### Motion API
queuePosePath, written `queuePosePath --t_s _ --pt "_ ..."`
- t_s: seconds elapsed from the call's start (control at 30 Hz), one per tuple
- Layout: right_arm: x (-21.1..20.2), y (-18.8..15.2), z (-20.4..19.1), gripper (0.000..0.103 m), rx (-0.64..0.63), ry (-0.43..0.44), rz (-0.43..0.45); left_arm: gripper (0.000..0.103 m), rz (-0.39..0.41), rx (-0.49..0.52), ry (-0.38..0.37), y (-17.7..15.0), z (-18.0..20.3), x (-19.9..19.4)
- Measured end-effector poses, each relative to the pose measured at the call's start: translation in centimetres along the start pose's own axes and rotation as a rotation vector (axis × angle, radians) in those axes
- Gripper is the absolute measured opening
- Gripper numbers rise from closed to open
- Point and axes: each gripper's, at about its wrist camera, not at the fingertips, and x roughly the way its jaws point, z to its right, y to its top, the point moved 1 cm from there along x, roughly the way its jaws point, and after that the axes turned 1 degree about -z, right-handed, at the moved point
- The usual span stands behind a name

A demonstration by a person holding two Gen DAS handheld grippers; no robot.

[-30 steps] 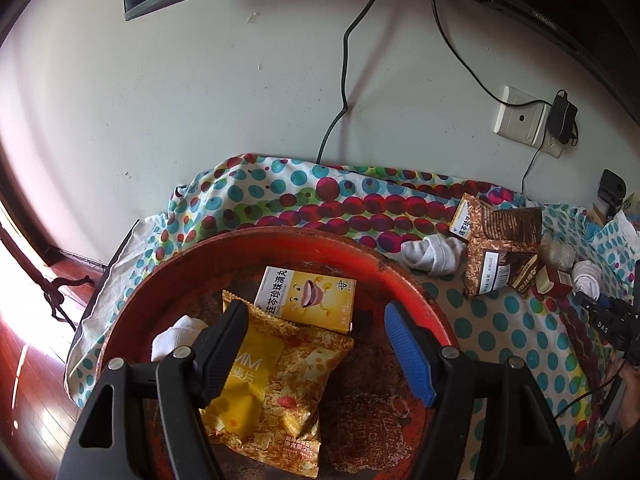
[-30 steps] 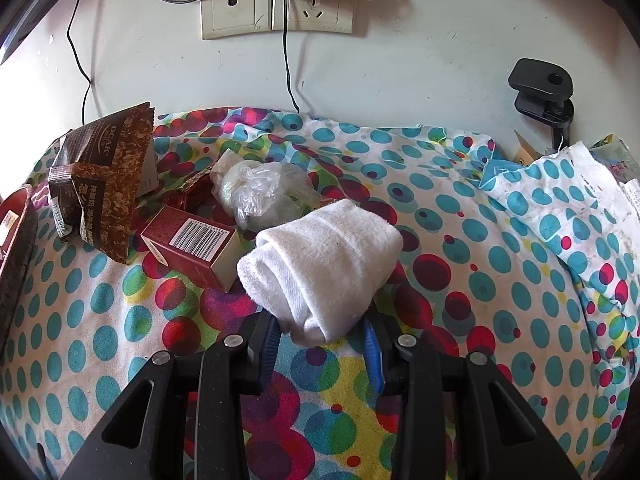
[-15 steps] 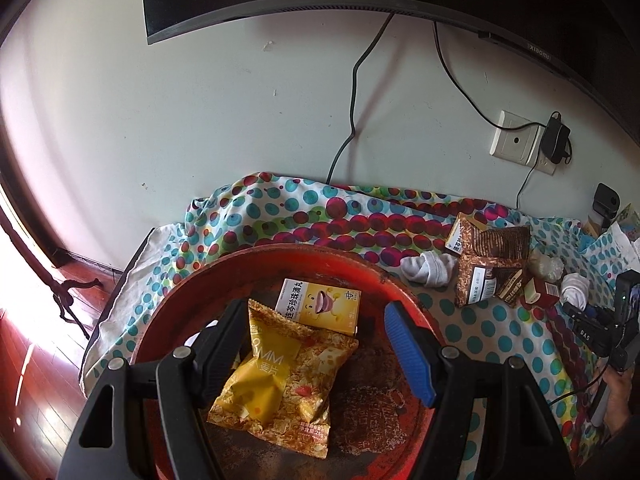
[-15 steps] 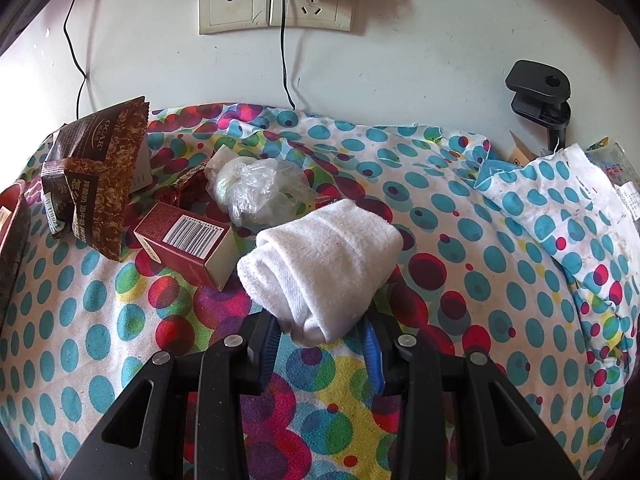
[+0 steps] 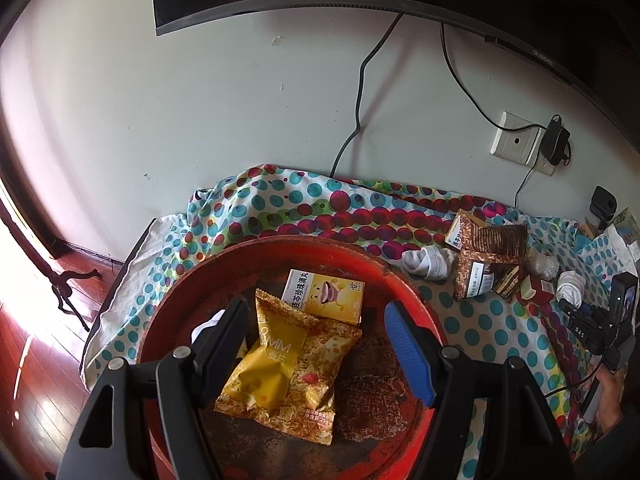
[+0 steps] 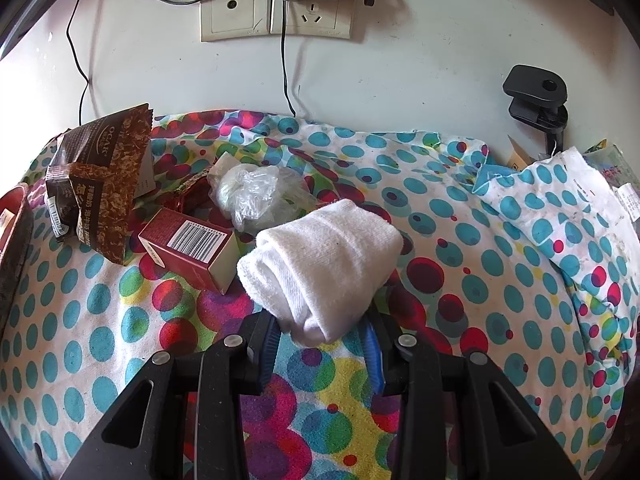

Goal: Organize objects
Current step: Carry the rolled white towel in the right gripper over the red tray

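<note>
Red basin [image 5: 416, 292] rim beneath spread left tool [image 5: 316, 328], cloth [image 6: 500, 264] open rightward

Snack bag [image 5: 288, 364] (yellow) in basin [image 5: 404, 276].

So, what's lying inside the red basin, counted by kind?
yellow snack bag: 1
yellow box: 1
white sock, partly hidden: 1
Total in the red basin: 3

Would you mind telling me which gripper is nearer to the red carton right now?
Right. The right gripper, shut on a rolled sock, sits just beside the red carton. The left gripper hovers open above the red basin, well away.
</note>
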Motion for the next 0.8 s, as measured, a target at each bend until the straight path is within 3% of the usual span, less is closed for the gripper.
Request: queuePosePath --t_s 0.47,0.6,0.8 --pt "-1.0 0.0 -1.1 0.034 -0.049 0.013 0.049 0.073 0.024 0.019 0.004 0.2 0.0 -1.9" --pt "-2.8 1.0 -2.2 0.034 -0.004 0.092 0.071 0.073 0.047 -0.013 0.011 0.2 -1.2 -3.0" --pt "-7.2 3.0 -8.4 0.034 -0.089 0.212 0.145 0.073 0.055 -0.050 0.032 0.2 -3.1 -3.9"
